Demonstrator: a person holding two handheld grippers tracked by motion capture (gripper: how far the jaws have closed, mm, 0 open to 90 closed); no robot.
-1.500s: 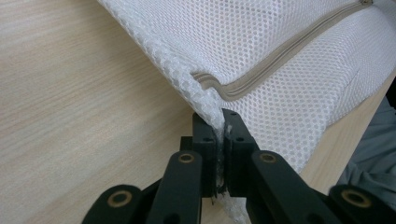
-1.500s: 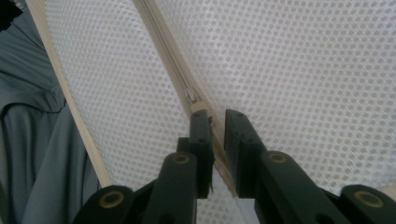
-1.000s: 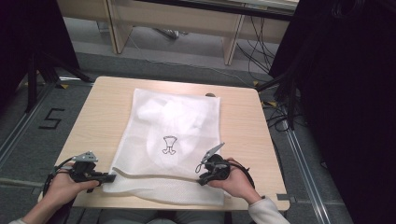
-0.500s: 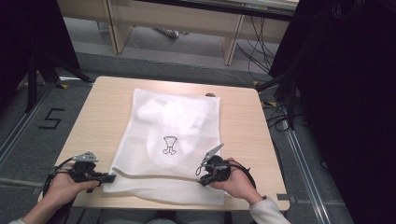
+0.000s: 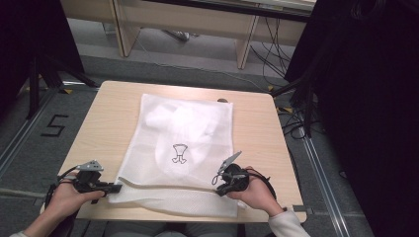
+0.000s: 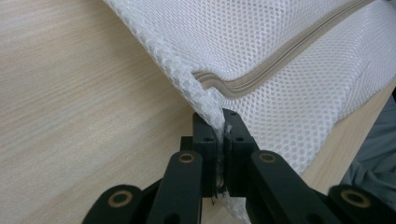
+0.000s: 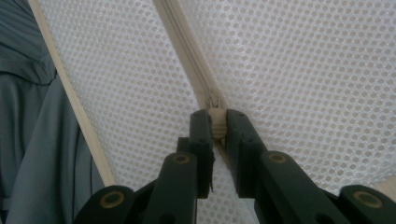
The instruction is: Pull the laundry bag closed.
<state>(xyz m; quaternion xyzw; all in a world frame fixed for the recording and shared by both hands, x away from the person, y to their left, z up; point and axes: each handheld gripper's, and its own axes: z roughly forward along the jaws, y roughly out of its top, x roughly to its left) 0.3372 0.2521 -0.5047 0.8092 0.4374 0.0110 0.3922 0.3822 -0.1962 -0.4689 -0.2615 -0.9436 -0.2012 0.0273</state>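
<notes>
While the white mesh laundry bag (image 5: 185, 148) lies flat on the wooden table (image 5: 257, 133), its zipper (image 5: 163, 186) along the near edge, the left gripper (image 6: 219, 135) is clamped on the bag's near-left corner and the right gripper (image 7: 215, 128) pinches the zipper pull (image 7: 215, 112).

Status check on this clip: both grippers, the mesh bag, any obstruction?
Left gripper shut on mesh bag corner. Right gripper shut on zipper pull. Bag flat on table, garment inside. Nothing in the way.
</notes>
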